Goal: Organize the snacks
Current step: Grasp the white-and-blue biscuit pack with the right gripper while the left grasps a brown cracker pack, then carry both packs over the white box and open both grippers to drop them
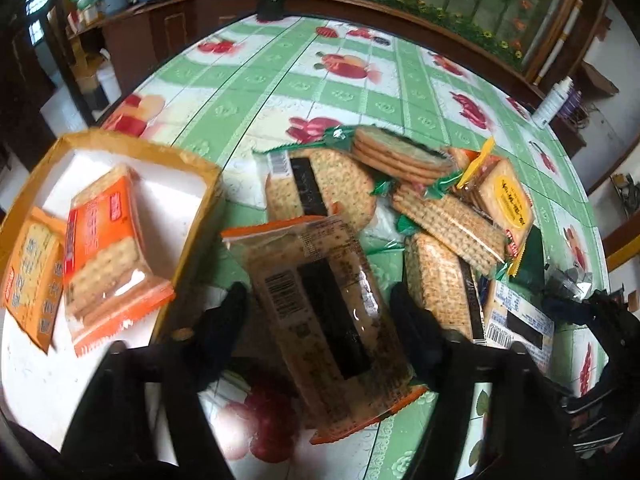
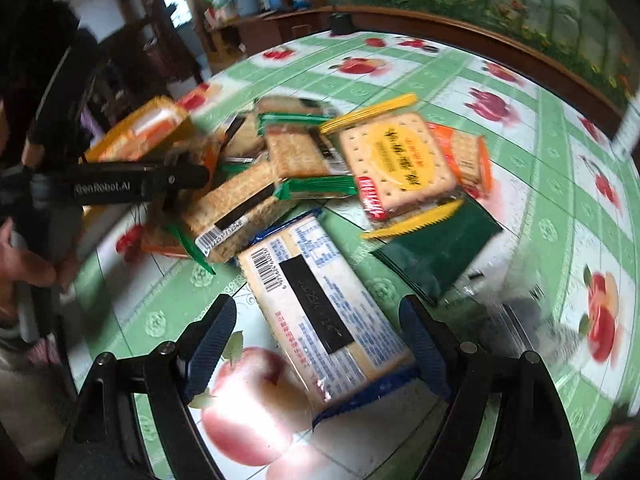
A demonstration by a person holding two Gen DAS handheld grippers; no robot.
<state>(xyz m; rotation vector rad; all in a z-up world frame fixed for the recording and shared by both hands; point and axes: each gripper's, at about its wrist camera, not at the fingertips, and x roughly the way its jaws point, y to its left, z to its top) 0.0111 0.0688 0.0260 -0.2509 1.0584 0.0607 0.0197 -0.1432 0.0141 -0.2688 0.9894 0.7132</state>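
Left wrist view: The left tool has its two black fingers spread wide. An orange-edged cracker pack lies between them, label side up with a barcode showing. The fingers do not press on it, so the tool is not holding anything. To the left sits a yellow box with a white inside. Two orange cracker packs already lie in it, one leaning on the other. Past the tool, a pile of snack packs rests on the tabletop, which has a green and white cloth with fruit pictures. In the pile are green-edged cracker packs and a yellow pack with a round yellow label.

Right wrist view: The right tool is wide open too. A blue-edged cracker pack lies flat on the tabletop between its blue fingers, label side up. Whether the fingers touch it, I cannot tell, but they are not squeezing it. Behind it sits the pile, with the yellow pack on top and a dark green packet just beside the blue one. The left tool reaches in from the left, near the yellow box.
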